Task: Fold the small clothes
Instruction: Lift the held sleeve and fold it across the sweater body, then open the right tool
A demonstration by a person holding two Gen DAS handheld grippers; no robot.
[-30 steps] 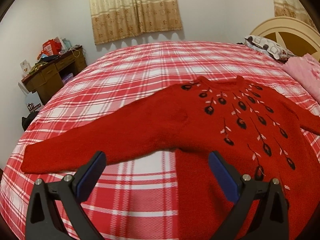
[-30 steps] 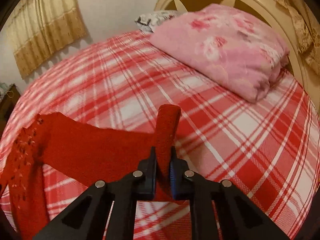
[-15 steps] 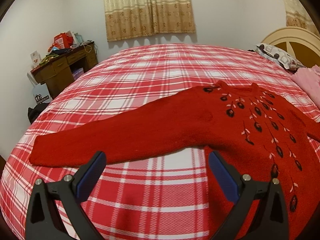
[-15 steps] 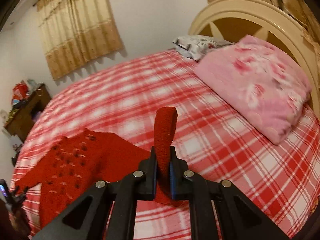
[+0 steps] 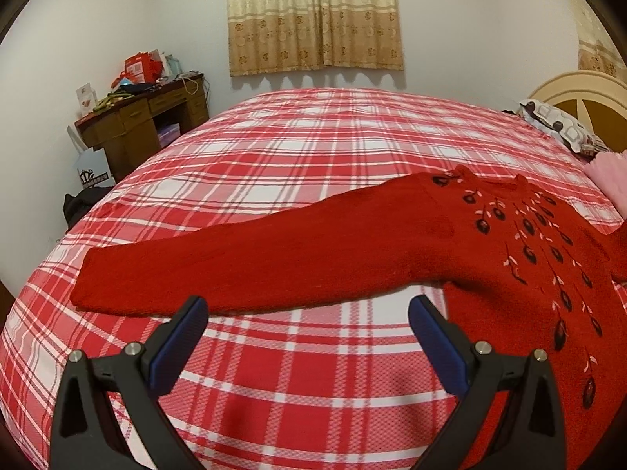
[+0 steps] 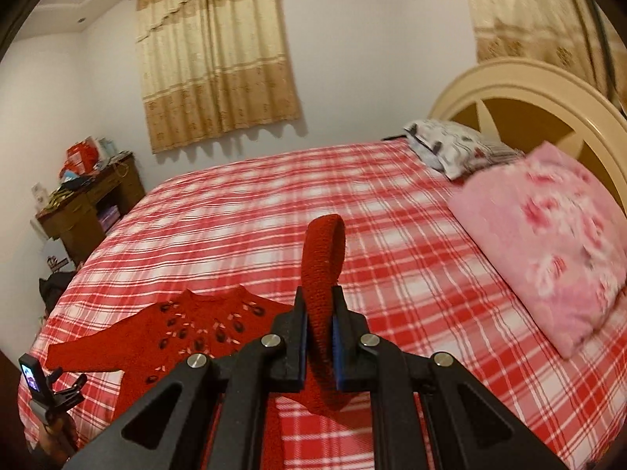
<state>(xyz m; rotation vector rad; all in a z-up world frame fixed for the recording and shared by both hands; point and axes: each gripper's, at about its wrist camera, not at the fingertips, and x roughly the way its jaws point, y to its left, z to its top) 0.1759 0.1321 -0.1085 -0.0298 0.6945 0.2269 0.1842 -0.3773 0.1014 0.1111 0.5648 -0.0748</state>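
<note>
A small red sweater (image 5: 509, 258) with dark flower embroidery lies flat on the checked bed. One sleeve (image 5: 243, 270) stretches out to the left. My left gripper (image 5: 307, 309) hovers open just in front of that sleeve, touching nothing. In the right wrist view the sweater body (image 6: 196, 333) lies at the lower left. My right gripper (image 6: 318, 309) is shut on the cuff of the other sleeve (image 6: 323, 258), which stands up between the pads, raised above the bed. The other hand-held gripper (image 6: 51, 395) shows at the lower left edge.
The red and white checked bedspread (image 5: 313, 149) covers the whole bed. A folded pink blanket (image 6: 556, 258) and a patterned pillow (image 6: 454, 145) lie by the cream headboard (image 6: 521, 90). A cluttered wooden desk (image 5: 149, 121) stands against the far wall beside the bed.
My right gripper has risen and swung left with the sleeve cuff still clamped, lifting the sleeve off the bed. My left gripper has slid left along the other sleeve, still open.
</note>
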